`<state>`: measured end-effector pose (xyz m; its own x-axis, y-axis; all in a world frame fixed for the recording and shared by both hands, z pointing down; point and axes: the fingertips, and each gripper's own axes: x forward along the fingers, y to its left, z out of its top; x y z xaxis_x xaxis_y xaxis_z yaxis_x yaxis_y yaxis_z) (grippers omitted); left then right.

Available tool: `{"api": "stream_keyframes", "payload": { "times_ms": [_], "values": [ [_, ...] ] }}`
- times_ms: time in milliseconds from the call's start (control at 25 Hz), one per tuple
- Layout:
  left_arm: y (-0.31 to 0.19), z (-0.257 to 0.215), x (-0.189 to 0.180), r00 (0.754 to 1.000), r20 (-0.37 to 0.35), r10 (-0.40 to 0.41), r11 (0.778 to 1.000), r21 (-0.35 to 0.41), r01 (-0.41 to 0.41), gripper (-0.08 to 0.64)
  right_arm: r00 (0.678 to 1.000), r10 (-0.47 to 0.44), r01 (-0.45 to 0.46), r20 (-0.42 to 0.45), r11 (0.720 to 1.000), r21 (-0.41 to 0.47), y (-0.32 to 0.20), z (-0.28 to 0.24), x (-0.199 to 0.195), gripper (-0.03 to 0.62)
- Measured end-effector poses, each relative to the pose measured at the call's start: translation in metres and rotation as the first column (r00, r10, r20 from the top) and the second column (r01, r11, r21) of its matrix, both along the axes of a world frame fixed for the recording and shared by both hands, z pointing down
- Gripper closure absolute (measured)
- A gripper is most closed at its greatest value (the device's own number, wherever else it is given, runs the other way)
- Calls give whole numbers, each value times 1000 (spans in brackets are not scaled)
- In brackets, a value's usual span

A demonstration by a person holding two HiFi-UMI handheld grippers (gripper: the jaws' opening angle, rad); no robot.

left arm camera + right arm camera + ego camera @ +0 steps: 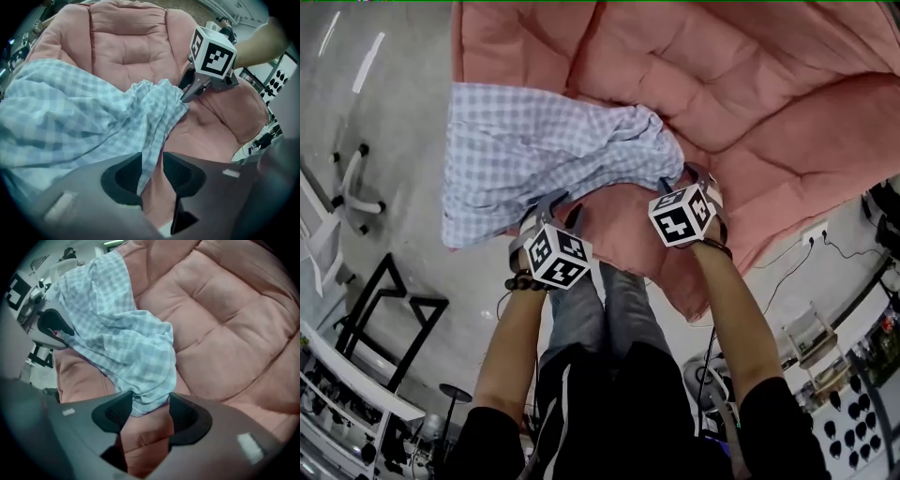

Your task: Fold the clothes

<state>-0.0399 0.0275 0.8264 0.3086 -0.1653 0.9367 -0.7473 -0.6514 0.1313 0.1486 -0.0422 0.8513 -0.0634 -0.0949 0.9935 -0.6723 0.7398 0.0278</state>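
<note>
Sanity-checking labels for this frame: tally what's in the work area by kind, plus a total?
Blue-and-white checked garment: 1
Pink quilted cushion: 1
Handheld grippers: 2 (left gripper, right gripper)
Total: 4

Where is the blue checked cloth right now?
In the head view the blue checked cloth lies on the left part of the pink cushion; its near edge reaches into the jaws of the left gripper and the right gripper.

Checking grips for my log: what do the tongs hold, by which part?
Nothing clamped: the checked cloth lies loose, near edge inside the open left tongs and right tongs.
</note>
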Motion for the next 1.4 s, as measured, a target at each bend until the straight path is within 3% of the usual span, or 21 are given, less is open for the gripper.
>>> {"api": "stream_keyframes", "payload": {
  "times_ms": [160, 360, 760, 1040, 1200, 1400],
  "values": [
    [1, 1, -1, 1000, -4, -5, 1000, 1, 5, 413, 1000, -23, 23, -4, 1000, -7, 4, 4, -1, 372],
    [4, 2, -9, 1000, 9, -10, 1000, -3, 10, 413, 1000, -19, 19, -4, 1000, 1, 8, -3, -4, 532],
    [16, -6, -11, 1000, -2, 26, 1000, 8, -26, 414, 997, 67, -71, 44, 995, 75, 30, -67, 1, 557],
    [29, -31, 20, 984, -43, 170, 985, 47, -168, 413, 981, 188, -193, 48, 968, 163, 51, -126, 32, 558],
    [41, -45, 35, 960, -63, 272, 961, 66, -268, 413, 962, 269, -271, 39, 937, 220, 66, -157, 53, 558],
    [43, -67, 36, 926, -59, 372, 924, 114, -364, 403, 951, 309, -298, 11, 907, 298, 72, -194, 65, 558]
  ]
}}
